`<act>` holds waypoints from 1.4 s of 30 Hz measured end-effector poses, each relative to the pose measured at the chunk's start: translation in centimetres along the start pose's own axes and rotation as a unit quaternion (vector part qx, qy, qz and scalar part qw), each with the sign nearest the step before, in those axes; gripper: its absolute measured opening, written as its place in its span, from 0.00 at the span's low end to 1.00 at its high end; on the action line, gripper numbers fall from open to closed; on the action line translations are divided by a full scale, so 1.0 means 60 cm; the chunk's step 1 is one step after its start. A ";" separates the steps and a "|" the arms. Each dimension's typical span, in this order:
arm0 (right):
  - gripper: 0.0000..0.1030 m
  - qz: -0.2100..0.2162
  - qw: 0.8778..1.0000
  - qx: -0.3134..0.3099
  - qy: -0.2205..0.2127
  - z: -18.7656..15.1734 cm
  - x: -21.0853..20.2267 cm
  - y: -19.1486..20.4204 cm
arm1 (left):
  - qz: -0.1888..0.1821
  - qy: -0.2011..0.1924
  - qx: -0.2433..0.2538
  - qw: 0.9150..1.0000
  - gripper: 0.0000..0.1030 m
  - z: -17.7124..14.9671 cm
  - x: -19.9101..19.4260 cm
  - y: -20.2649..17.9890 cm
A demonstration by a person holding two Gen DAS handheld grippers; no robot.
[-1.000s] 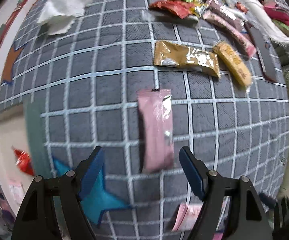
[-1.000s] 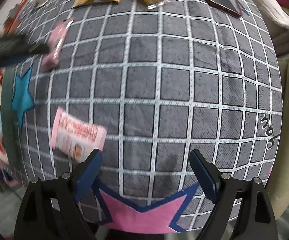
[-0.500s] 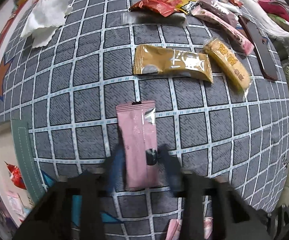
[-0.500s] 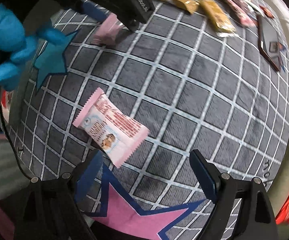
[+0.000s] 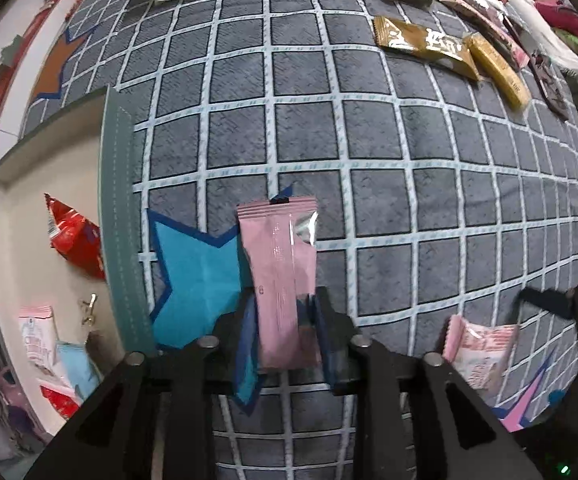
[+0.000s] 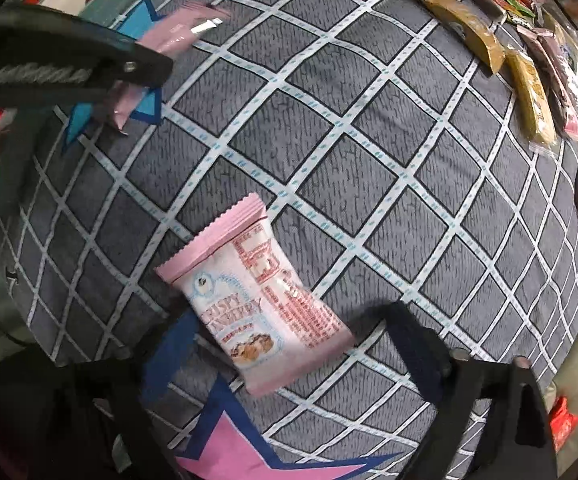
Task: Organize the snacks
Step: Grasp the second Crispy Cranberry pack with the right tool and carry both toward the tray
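The left gripper (image 5: pixel 285 332) is clenched on the long pink snack bar (image 5: pixel 279 280), whose long axis runs forward along the fingers. The storage box (image 5: pixel 119 216) with sorted snacks lies to the left of this bar, just beyond the blue star (image 5: pixel 197 276), so the left hand is the nearer one to it. The right gripper (image 6: pixel 289 344) is wide open, its jaws having just been opening, and the pink cookie packet (image 6: pixel 257 304) lies diagonally between them on the checked grey blanket (image 6: pixel 369 160); the pads seem not to touch it, though they are blurred. Unsorted snacks lie far from the box.
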State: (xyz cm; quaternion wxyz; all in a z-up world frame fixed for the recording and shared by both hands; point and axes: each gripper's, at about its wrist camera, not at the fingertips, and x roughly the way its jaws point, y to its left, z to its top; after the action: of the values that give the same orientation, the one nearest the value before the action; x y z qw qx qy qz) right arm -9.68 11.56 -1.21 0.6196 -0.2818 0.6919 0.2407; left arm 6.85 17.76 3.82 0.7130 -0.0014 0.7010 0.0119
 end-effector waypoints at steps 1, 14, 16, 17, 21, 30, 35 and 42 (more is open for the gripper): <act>0.99 -0.001 1.000 0.003 0.002 0.002 0.003 0.001 | 0.003 -0.003 0.000 1.000 0.49 0.004 0.000 -0.004; 0.94 0.014 0.999 0.027 0.025 0.024 -0.006 -0.104 | -0.023 -0.002 -0.016 1.000 0.65 -0.018 0.057 0.094; 0.84 0.014 0.999 0.025 0.016 0.051 -0.021 -0.100 | -0.026 -0.006 -0.006 1.000 0.53 -0.026 0.054 0.094; 0.74 0.014 1.000 0.025 0.013 0.049 -0.024 -0.100 | -0.031 -0.007 -0.003 0.999 0.41 -0.033 0.048 0.086; 0.41 0.017 0.999 0.044 0.014 0.052 -0.067 -0.093 | -0.064 0.001 -0.006 0.998 0.25 -0.042 0.035 0.096; 0.40 0.125 0.972 0.199 0.016 0.045 -0.097 -0.166 | -0.083 -0.053 0.002 0.995 0.24 -0.104 -0.062 0.117; 0.40 0.132 0.968 0.211 0.001 0.048 -0.130 -0.175 | -0.079 -0.075 -0.014 0.994 0.25 -0.141 -0.111 0.150; 0.40 0.135 0.973 0.185 -0.032 0.093 -0.201 -0.129 | -0.037 -0.095 -0.059 0.993 0.25 -0.175 -0.152 0.218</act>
State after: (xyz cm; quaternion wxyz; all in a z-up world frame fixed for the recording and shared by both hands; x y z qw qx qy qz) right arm 0.56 10.89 10.22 0.6445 -0.0584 0.7361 0.1985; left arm -4.04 30.50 12.94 0.7753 -0.0682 0.6273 0.0273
